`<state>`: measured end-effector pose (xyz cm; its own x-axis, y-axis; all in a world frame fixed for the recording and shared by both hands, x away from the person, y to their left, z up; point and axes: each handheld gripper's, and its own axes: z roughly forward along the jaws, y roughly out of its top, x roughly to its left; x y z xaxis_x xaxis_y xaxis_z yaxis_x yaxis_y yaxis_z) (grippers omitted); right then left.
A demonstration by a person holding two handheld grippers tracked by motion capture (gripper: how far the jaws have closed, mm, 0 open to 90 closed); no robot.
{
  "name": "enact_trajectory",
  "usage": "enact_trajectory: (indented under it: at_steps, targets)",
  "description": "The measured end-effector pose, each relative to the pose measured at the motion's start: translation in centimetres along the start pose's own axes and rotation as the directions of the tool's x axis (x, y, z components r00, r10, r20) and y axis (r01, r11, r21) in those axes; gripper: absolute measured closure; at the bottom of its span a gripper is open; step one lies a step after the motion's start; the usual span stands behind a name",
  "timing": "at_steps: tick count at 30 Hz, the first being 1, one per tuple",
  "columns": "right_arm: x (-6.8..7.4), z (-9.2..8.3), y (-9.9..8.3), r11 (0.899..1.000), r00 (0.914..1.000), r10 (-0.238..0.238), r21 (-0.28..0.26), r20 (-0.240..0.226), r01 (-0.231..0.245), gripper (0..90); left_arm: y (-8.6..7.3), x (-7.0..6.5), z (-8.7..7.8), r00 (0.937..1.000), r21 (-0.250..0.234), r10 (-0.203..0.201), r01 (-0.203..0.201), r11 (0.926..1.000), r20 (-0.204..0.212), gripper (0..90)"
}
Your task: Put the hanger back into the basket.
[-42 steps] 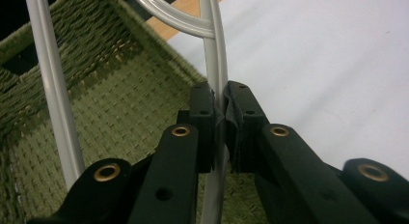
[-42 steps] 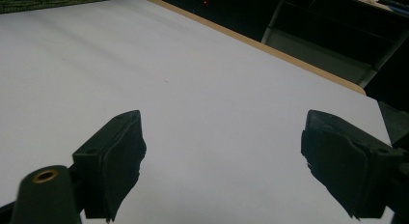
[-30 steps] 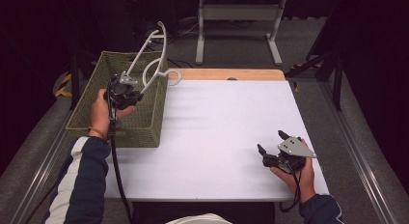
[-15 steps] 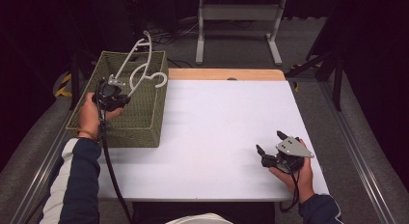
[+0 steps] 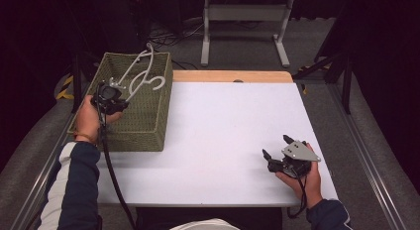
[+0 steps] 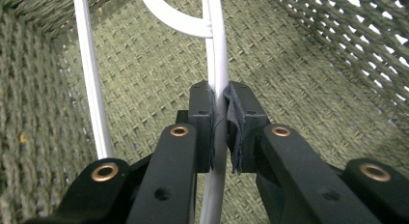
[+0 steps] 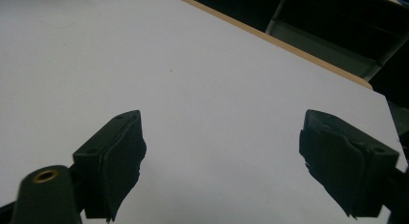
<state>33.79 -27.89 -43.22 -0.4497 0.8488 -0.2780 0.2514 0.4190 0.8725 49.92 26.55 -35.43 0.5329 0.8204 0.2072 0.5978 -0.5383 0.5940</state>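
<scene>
**Two grippers, one white hanger, one woven basket**

Two hand-held grippers over a white table [image 5: 218,136] with a wooden strip along its far edge. At the table's left end, a green woven basket [image 5: 148,126], rectangular and open-topped, standing partly past the table's left edge.

Left gripper [image 5: 115,102] above the basket's near-left part, held in the left hand [image 5: 88,118], dark sleeve with a white stripe behind it, black cable hanging down toward the near table edge. Clamped between its pads: a white hanger [image 5: 141,76], slanting up and away over the basket, its far end above the basket's far rim, a curled hook end near the basket's right wall. From the left gripper view, jaws drawn nearly together on one thin white bar of the hanger [image 6: 218,89], pads pressing it from both sides; a second white bar running beside it at the left, a curved piece branching off near the top; woven basket floor and walls [image 6: 313,89] behind and below. Contact between hanger and basket: cannot tell.

Right gripper [image 5: 276,151] near the table's near-right corner, well apart from the basket, held in the right hand [image 5: 307,178], grey three-cornered plate on top. Jaws spread wide, nothing between them; in the right gripper view, bare white table [image 7: 202,79] between the two black pads [image 7: 120,151].
</scene>
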Motion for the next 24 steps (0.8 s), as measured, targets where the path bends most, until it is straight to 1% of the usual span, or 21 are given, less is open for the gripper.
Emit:
enact_trajectory:
  at_steps: [2,4,5,7,8,9,10,12,13,15,16,17,18,19,20,21,22,23,24]
  targets:
    - [0.0,0.0,0.0,1.0,1.0,0.0,0.002,0.0,0.0,16.2,-0.1,0.0,-0.1,1.0,-0.005,0.0,0.0,1.0,0.001,81.3]
    - [0.0,0.0,0.0,1.0,1.0,-0.001,0.002,0.0,0.001,16.3,-0.2,0.0,0.0,1.0,0.008,0.0,0.0,1.0,0.001,80.9]
    - [0.1,0.0,0.0,1.0,1.0,-0.003,0.002,0.001,0.003,16.2,-0.2,0.0,-0.1,1.0,0.003,0.003,-0.003,1.0,-0.002,79.9]
    - [0.1,0.0,0.0,1.0,1.0,-0.004,0.002,0.001,0.004,16.2,-0.3,0.0,-0.3,1.0,-0.013,-0.007,0.007,0.9999,-0.002,78.7]
    - [0.1,0.0,0.0,1.0,1.0,-0.004,0.002,0.001,0.004,16.2,-0.4,0.0,-0.4,0.9998,-0.023,-0.014,0.014,0.9996,-0.013,75.7]
    - [0.1,0.1,0.0,1.0,1.0,-0.003,0.003,0.001,0.003,16.2,-0.4,0.0,-0.5,0.9997,-0.025,-0.024,0.024,0.9994,-0.011,72.3]
    - [0.1,0.1,0.0,1.0,1.0,-0.003,0.004,0.0,0.003,16.2,-0.4,0.0,-0.6,0.9997,-0.035,-0.025,0.024,0.9991,-0.007,70.5]
    - [0.1,0.1,0.0,1.0,1.0,-0.006,0.004,0.001,0.006,16.3,-0.5,-0.2,-0.8,0.9998,-0.059,-0.02,0.02,0.9981,0.003,70.8]
    - [0.1,0.1,0.0,1.0,1.0,-0.006,0.004,0.001,0.006,16.3,-0.5,-0.3,-0.9,0.9997,-0.077,-0.024,0.024,0.9968,0.006,69.9]
    - [0.1,0.1,0.0,1.0,1.0,-0.004,0.002,0.002,0.004,16.3,-0.4,-0.7,-1.3,0.9997,-0.113,-0.016,0.018,0.9935,0.016,66.1]
    - [0.1,0.1,0.0,1.0,1.0,-0.004,0.002,0.002,0.004,16.3,-0.4,-0.9,-1.4,0.9998,-0.134,-0.013,0.016,0.9908,0.018,65.0]
    - [0.1,0.0,0.0,1.0,1.0,-0.004,0.002,0.003,0.004,16.4,-0.4,-1.2,-1.6,0.9995,-0.169,-0.019,0.024,0.9854,0.027,63.9]
    - [0.1,0.0,0.0,1.0,1.0,-0.006,0.001,0.003,0.006,16.4,-0.3,-1.4,-1.9,0.9995,-0.193,-0.011,0.016,0.9811,0.03,61.4]
    - [0.1,0.0,0.0,1.0,1.0,-0.006,0.001,0.003,0.006,16.4,-0.3,-1.6,-2.1,0.9995,-0.221,-0.004,0.01,0.9753,0.03,59.3]
    - [0.1,0.0,0.0,1.0,1.0,-0.006,0.001,0.002,0.006,16.4,-0.3,-1.6,-2.1,0.9995,-0.221,-0.004,0.01,0.9753,0.03,57.7]
    - [0.1,0.0,0.0,1.0,1.0,-0.006,0.001,0.002,0.006,16.4,-0.3,-2.3,-2.6,0.9992,-0.276,0.016,-0.005,0.9611,0.037,54.9]
    - [0.1,0.0,0.0,1.0,1.0,-0.006,0.001,0.002,0.006,16.4,-0.3,-2.3,-2.6,0.9992,-0.276,0.016,-0.005,0.9611,0.037,52.9]
    - [0.1,0.0,0.0,1.0,1.0,-0.006,0.001,0.002,0.006,16.4,-0.3,-2.7,-2.8,0.9991,-0.306,0.02,-0.007,0.9522,0.038,50.5]
    - [0.1,0.0,0.0,1.0,1.0,-0.006,0.001,0.002,0.006,16.4,-0.3,-2.8,-3.0,0.999,-0.32,0.027,-0.015,0.9472,0.034,50.5]
